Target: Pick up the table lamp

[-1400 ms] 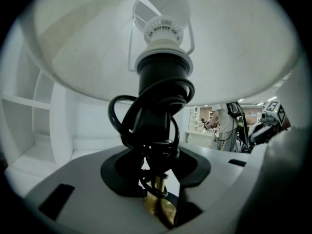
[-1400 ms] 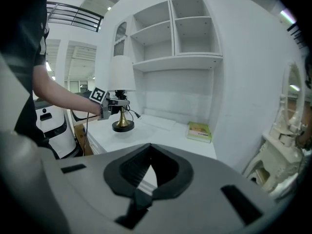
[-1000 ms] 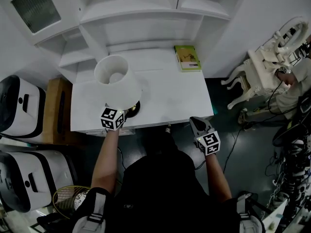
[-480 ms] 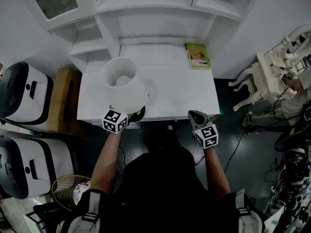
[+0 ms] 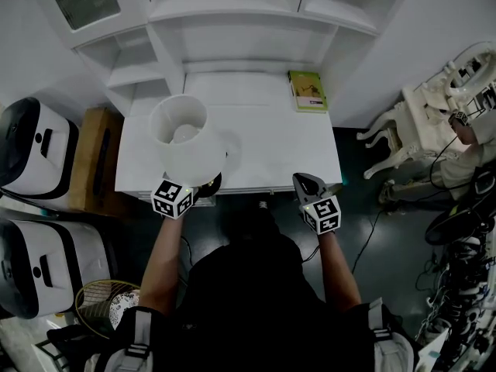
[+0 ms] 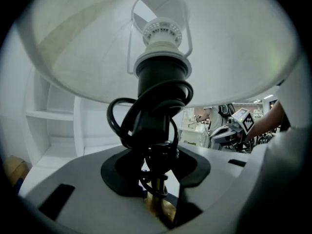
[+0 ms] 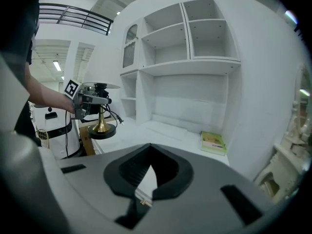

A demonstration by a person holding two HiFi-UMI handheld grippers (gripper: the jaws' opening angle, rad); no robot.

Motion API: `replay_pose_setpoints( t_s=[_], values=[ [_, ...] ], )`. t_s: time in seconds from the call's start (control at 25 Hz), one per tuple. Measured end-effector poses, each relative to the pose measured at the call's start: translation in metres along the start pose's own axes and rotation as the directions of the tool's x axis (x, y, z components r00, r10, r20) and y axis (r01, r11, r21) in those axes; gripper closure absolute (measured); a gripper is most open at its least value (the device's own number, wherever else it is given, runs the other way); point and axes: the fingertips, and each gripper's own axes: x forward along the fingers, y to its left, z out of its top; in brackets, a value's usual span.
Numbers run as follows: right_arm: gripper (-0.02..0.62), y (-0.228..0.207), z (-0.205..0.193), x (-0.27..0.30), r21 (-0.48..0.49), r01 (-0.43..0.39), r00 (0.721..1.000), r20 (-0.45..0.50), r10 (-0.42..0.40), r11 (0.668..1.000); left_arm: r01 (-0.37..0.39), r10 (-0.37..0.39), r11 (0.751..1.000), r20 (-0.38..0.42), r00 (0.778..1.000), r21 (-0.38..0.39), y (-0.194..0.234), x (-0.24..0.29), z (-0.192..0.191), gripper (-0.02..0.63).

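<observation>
My left tool [image 5: 191, 192] is clamped on the table lamp [image 5: 183, 142]. Its jaws are closed partway onto the slim brass stem [image 6: 158, 191], just below the black socket neck [image 6: 162, 84]. The lamp stands upright, its long axis running straight up and down. The round black base [image 5: 209, 183] is at the bottom and the white shade [image 6: 87, 43] is on top, its open top facing my head camera. A black cord [image 6: 127, 123] is looped round the neck right above the jaws.

The lamp is at the front left corner of the white table [image 5: 271, 146], with the base over the very front edge. In the right gripper view the base seems to hang just clear of the tabletop. It is so small there that I cannot be sure it isn't touching.

My right tool [image 5: 304, 181] sits off the front edge on the right side, well apart from the lamp. Its jaws are drawn together with nothing between them. A green book [image 5: 308, 91] lies at the back right of the table, near the wall.

A second ago the base sat further in on the table, and the left tool's marker cube [image 5: 172, 198] showed over the tabletop. Now the base is at the edge and the cube is past it, so the lamp has come toward me. It is as upright as before, and the grip on the stem looks the same. The right tool is still by the front edge, and the book has not moved.
</observation>
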Motion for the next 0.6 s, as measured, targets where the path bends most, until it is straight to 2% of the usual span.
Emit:
replay_pose_setpoints(
  t_s=[0.6],
  values=[
    [0.589,-0.011,0.004,-0.001,0.004,0.017,1.0,0.006,-0.017,1.0,0.004,-0.004,1.0,0.011,1.0,-0.009,-0.012,-0.004,0.004,0.459]
  ],
)
